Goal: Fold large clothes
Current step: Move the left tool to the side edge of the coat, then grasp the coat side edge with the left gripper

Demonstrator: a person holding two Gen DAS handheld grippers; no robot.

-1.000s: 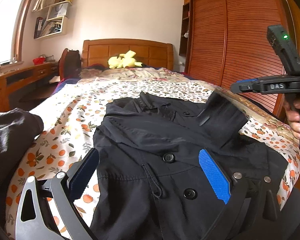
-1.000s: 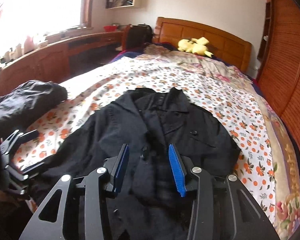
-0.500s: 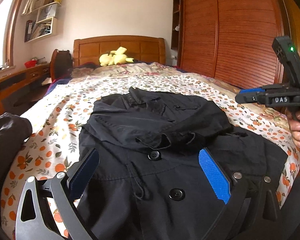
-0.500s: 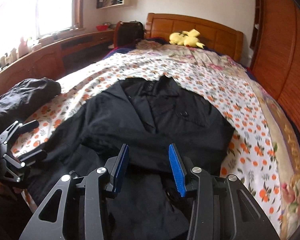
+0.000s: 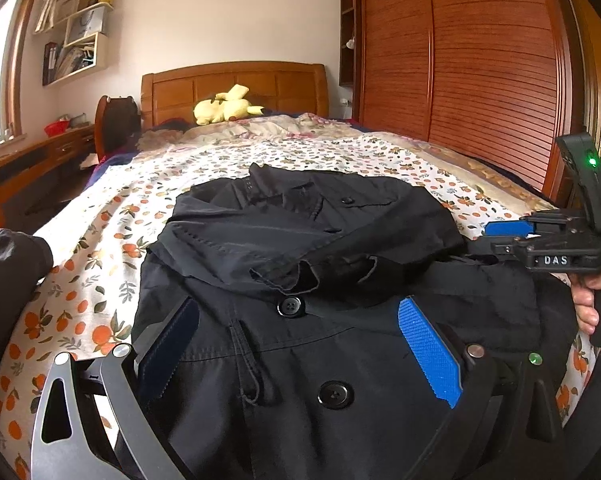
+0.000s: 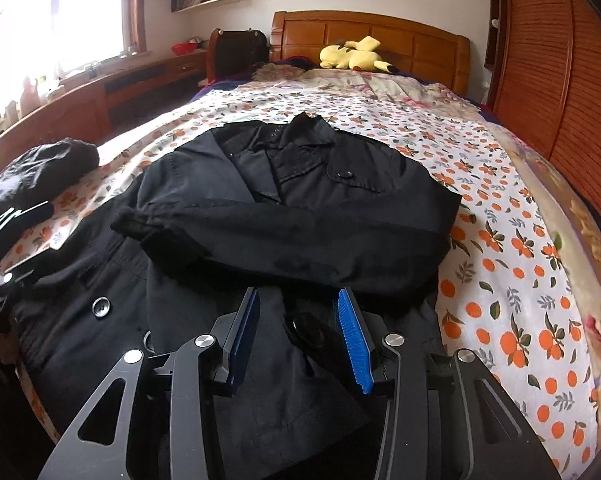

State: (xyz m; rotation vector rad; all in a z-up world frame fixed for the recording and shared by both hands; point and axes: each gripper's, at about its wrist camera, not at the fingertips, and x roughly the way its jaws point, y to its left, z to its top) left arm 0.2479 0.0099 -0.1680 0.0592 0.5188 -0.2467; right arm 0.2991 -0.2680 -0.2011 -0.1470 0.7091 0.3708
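Observation:
A large black coat (image 5: 300,240) lies face up on the bed, collar toward the headboard; it also shows in the right wrist view (image 6: 300,208). Its right sleeve (image 6: 292,240) is folded across the chest. My left gripper (image 5: 296,344) is open and empty, hovering over the coat's buttoned lower front. My right gripper (image 6: 298,336) is open and empty, low over the coat just below the folded sleeve. It also shows from the side in the left wrist view (image 5: 512,232), at the coat's right edge.
The bed has an orange-print sheet (image 6: 500,220). A second dark garment (image 6: 40,168) lies bunched at the bed's left edge. A yellow plush toy (image 5: 224,108) sits by the headboard. A wooden wardrobe (image 5: 480,60) stands right, a desk (image 6: 100,96) left.
The right sleeve, held up over the coat a second ago, now lies folded across the chest, released. Both grippers have pulled back toward the coat's lower part.

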